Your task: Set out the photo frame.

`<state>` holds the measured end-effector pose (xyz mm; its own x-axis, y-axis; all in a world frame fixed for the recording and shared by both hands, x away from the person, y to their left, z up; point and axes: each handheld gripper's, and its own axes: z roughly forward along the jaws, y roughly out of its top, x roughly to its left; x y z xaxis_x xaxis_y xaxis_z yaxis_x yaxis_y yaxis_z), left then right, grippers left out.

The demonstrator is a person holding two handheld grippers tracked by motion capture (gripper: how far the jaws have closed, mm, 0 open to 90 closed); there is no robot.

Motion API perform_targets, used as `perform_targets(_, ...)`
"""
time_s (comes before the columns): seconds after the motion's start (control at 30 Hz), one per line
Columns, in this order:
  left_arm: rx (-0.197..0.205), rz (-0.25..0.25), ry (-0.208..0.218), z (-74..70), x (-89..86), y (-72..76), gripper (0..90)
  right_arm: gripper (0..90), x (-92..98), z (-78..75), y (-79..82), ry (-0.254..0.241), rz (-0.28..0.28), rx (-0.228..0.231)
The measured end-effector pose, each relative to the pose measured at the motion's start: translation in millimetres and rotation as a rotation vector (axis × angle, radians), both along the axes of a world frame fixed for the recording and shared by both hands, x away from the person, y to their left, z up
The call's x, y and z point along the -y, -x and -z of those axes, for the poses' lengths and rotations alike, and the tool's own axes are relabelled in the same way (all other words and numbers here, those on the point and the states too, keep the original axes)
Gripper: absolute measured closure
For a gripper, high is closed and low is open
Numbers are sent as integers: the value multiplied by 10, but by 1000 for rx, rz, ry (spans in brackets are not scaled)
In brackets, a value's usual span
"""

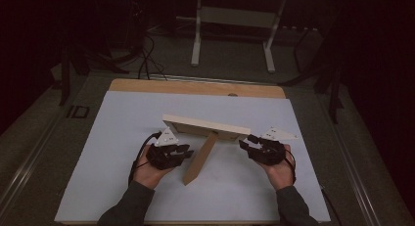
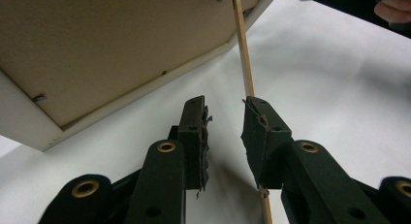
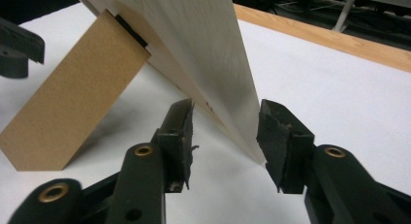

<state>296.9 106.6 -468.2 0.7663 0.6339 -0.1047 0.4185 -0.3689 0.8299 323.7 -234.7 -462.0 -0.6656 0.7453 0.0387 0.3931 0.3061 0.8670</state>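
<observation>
One picture frame (image 1: 205, 125) stands on the white table cover (image 1: 122, 138), propped up from behind by one brown easel leg (image 1: 200, 158) that slants down toward the person; the frame sits near the middle of the cover, between the two grippers. Two grippers, one per hand, two hands (image 1: 147, 171) in grey sleeves. Left gripper (image 1: 186, 151) is just left of the leg; in the left gripper view its jaws stand apart, the leg's thin edge (image 2: 244, 64) runs along the inner face of one pad (image 2: 257, 132), other pad clear of it, so no pinch. Right gripper (image 1: 246, 142) is at the frame's right end; in the right gripper view the frame's corner (image 3: 242, 112) sits between spread jaws, gaps on both sides, nothing squeezed. One wooden table edge (image 1: 195, 87) shows beyond the cover. One white desk frame (image 1: 235, 20) stands on the floor behind.
</observation>
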Motion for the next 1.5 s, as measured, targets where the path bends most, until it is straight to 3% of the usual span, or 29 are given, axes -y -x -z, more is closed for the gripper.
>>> perform_targets(0.2,10,-12,10,-32,-42,-1,708,539,40,28,12,0,6,-6)
perform_targets(0.47,11,-58,62,-108,-222,-28,721,520,111,103,36,-11,-16,-17)
perform_targets(0.8,10,-115,91,-114,-353,-72,731,588,228,139,58,1,-27,-28)
perform_targets(1.17,40,-178,117,-185,-458,-75,791,728,326,155,32,8,8,-23)
perform_targets(1.33,34,-195,110,-185,-466,-90,876,819,321,134,-27,5,43,-13)
perform_targets(1.5,43,-219,110,-198,-468,-96,900,883,281,101,-66,3,70,-5)
